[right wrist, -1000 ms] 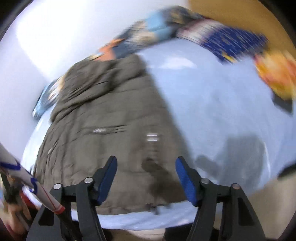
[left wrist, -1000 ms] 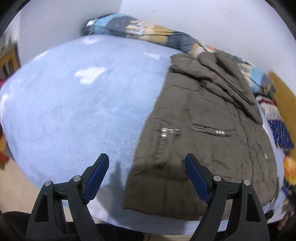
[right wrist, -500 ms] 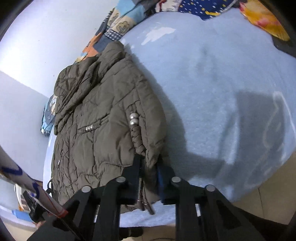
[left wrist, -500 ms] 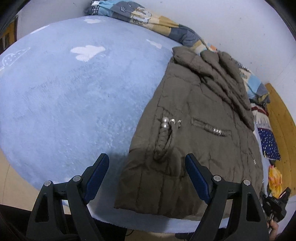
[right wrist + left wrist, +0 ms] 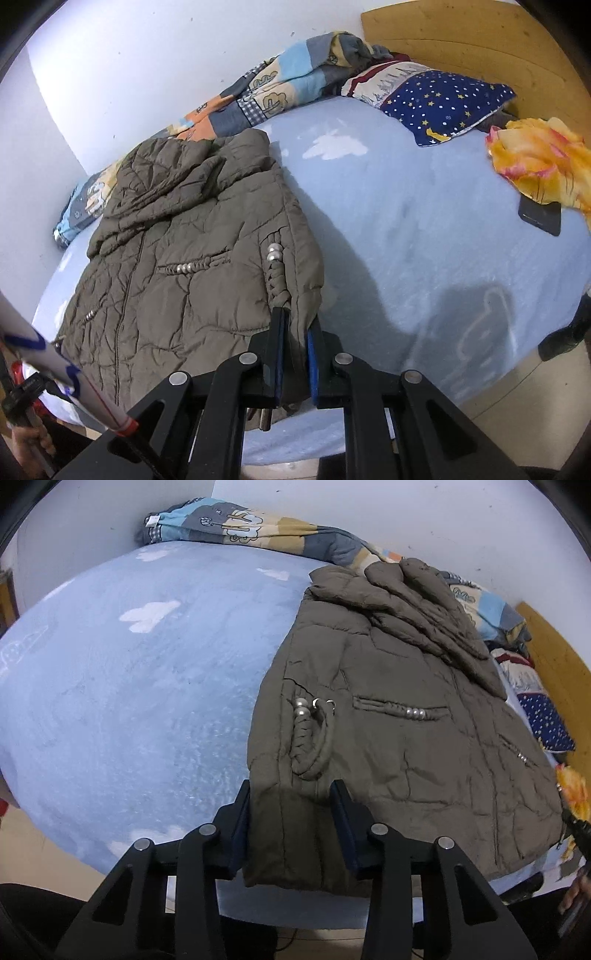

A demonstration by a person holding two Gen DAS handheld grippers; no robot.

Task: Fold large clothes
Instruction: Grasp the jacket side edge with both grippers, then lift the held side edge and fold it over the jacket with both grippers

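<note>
Now left tongs (image 5: pixel 291 827) are closing on jacket (image 5: pixel 388 738); right tongs (image 5: pixel 294 360) pinch its hem.

**Black clamp tools with blue-lined fingers**

Both hand-held tools are built alike. The left gripper (image 5: pixel 291 823) has two matt black arms shaped like open triangular frames, each pinned with round silver screws (image 5: pixel 378 829). Its fingers (image 5: pixel 341 819) are flat black plates faced on the inner side with dark blue pads. The right gripper (image 5: pixel 294 360) shows the same black frames, the same silver screws (image 5: pixel 248 358) in a row across its knuckles, and brighter blue lining on its fingers (image 5: pixel 313 363).
</note>
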